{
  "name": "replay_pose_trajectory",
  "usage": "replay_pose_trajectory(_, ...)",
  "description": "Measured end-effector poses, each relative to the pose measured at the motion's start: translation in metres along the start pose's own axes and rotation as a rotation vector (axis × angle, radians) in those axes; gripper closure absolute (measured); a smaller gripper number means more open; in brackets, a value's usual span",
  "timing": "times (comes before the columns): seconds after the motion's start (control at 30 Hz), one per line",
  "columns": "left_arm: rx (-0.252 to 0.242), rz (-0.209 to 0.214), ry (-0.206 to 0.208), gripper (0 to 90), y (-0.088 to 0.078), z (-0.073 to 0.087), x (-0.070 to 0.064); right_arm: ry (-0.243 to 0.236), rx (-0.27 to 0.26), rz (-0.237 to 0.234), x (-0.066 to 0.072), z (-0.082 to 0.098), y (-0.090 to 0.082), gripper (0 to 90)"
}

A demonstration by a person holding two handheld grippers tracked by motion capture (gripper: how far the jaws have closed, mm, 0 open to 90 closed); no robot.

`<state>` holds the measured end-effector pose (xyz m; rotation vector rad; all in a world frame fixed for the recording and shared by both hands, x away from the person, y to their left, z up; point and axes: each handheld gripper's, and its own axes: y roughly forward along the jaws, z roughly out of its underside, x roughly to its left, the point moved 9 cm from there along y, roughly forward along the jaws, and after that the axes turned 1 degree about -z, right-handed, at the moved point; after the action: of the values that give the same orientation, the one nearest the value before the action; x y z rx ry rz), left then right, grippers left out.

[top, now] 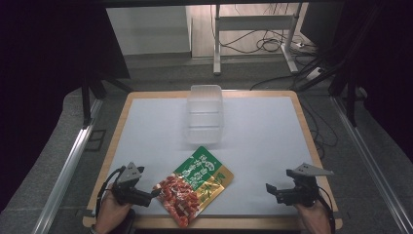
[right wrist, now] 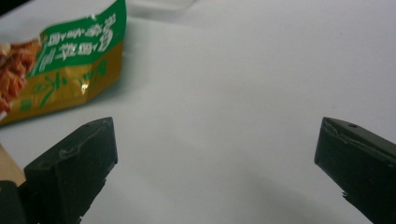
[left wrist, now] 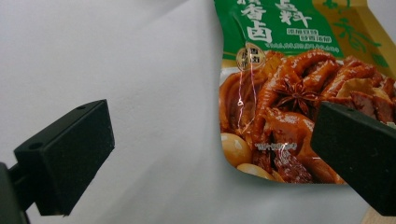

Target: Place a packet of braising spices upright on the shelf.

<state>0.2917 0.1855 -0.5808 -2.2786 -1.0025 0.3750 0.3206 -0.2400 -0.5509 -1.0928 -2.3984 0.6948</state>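
Nothing is grasped yet: the left tool (top: 155, 193), wide open, reaches the food pouch (top: 195, 184); the right tool (top: 269, 188) waits open, and the clear container (top: 205, 114) is empty.

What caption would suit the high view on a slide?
Two hand-held grippers, left and right, open beside a food pouch on a white table, clear container behind.

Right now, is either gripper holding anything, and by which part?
Nothing is held. The left gripper is open, its jaws straddling the lower corner of the food pouch without pressing it. The right gripper is open over bare table.
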Motion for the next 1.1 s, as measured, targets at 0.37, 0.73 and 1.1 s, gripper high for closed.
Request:
replay_pose_trajectory(0.37,-0.025,0.029,0.012,0.0,-0.0008,-0.0016,-0.0016,-0.064,0.02,0.054,-0.0021,0.0022,0.0059,0.0)
replay_pose_trajectory(0.73,-0.026,0.035,0.019,0.0,-0.0006,-0.0017,-0.0028,-0.095,0.021,0.078,-0.0038,0.0025,0.0066,0.0)
replay_pose_trajectory(1.1,-0.022,0.032,0.024,0.0,-0.0002,-0.0016,-0.0036,-0.126,0.002,0.075,0.0,-0.0029,0.0067,0.0)
